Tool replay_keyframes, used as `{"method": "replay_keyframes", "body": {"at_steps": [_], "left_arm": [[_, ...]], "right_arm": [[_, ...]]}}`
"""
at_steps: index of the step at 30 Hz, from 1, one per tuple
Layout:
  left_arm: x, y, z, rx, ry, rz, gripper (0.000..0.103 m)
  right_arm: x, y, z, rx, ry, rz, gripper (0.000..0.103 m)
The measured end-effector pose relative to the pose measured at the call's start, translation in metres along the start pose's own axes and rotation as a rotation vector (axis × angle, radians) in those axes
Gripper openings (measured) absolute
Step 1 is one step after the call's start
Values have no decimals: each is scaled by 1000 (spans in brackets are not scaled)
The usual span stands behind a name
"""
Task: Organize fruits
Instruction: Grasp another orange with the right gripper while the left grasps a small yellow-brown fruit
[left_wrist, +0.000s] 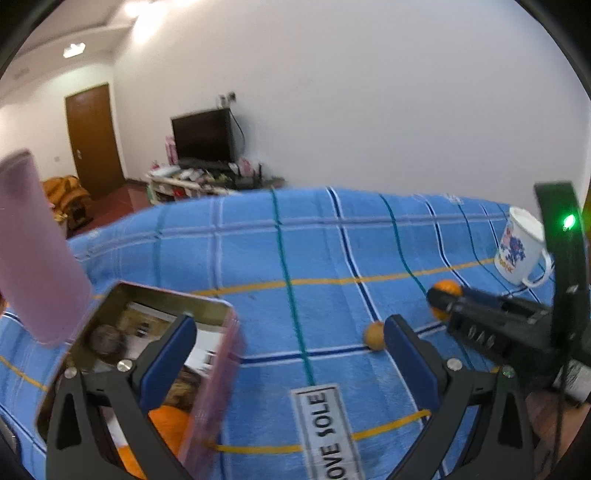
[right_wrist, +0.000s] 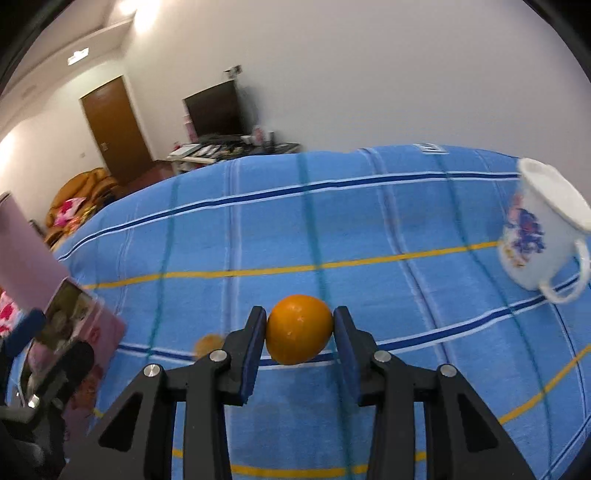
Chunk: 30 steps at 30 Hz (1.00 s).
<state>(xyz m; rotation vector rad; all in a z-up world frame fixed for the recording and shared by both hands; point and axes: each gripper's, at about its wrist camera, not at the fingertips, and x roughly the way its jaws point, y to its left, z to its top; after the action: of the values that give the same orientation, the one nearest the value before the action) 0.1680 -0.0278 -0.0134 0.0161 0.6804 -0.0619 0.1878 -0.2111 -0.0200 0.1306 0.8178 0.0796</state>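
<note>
My right gripper (right_wrist: 299, 328) is shut on an orange (right_wrist: 298, 328) and holds it above the blue checked cloth (right_wrist: 369, 240); it also shows in the left wrist view (left_wrist: 445, 299). A second small orange (left_wrist: 373, 335) lies on the cloth, dimly seen in the right wrist view (right_wrist: 207, 343). My left gripper (left_wrist: 291, 343) is open and empty, its left finger over an open pink metal tin (left_wrist: 218, 398) with an orange fruit (left_wrist: 168, 424) inside. The tin's pink lid (left_wrist: 33, 251) stands up at the left.
A white mug with a blue print (right_wrist: 539, 229) stands on the cloth at the right, also in the left wrist view (left_wrist: 521, 247). A sewn label (left_wrist: 325, 432) lies near the front. A TV, door and cluttered low table are beyond the cloth.
</note>
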Motion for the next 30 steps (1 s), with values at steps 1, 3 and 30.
{"method": "replay_keyframes", "body": {"at_steps": [1, 3, 30], "left_arm": [[7, -4, -1, 0, 22, -18, 101], [16, -13, -3, 11, 49, -40, 95], [64, -52, -8, 84, 180, -184, 27]], "right_arm": [[1, -7, 1, 18, 7, 1, 39], [1, -13, 2, 29, 15, -3, 39], [-5, -13, 1, 29, 1, 16, 40]]}}
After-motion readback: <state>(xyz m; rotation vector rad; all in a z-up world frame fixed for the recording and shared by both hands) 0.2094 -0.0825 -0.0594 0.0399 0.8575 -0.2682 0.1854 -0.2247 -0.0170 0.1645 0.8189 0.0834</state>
